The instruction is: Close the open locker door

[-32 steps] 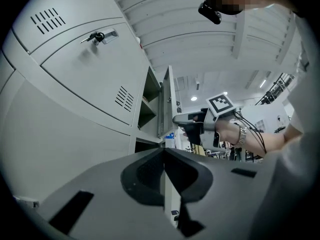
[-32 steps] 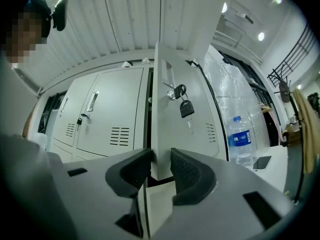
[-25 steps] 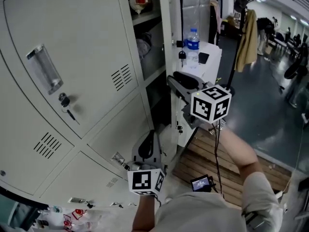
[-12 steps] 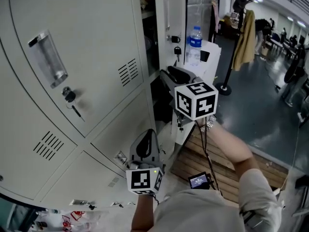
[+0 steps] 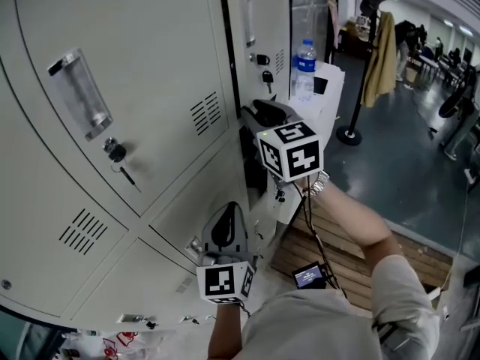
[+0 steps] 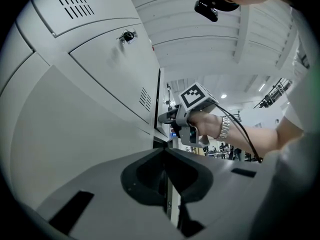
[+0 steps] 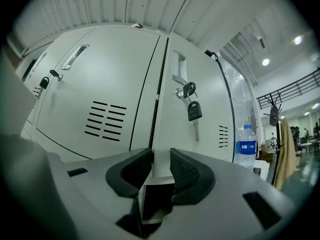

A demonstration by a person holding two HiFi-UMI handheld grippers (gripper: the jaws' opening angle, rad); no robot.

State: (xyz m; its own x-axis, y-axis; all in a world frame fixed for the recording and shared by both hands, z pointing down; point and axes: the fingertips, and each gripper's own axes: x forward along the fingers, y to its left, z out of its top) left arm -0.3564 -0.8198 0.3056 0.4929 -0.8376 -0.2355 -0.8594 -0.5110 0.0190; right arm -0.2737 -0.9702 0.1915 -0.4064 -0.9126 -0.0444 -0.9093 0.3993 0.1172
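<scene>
Nearest us, the left gripper (image 6: 164,153) sits low by the bottom lockers. Its jaws are together with nothing in them, so it is idle. Higher up, the right gripper (image 7: 161,165) is clamped on the free edge of the pale grey metal locker door (image 7: 200,79), one black pad on each face. The door is nearly home, with only a thin dark gap (image 7: 150,96) left between it and the neighbouring vented grey door (image 7: 100,99). A black-headed key (image 7: 193,111) hangs from the lock just above the grip. Past the door stands a clear plastic water bottle with a blue label (image 5: 304,66), out of the swing path as far as we can judge.

We see two risks:
- The inner jaw wraps the edge, so pushing on could pinch it between door and frame, or the door may stop short and bounce back.
- If the gripper lets go too early, the door may drift open, because nothing suggests a latch has caught.

The dangling key could also snag the jaw if the gripper slides up.
</scene>
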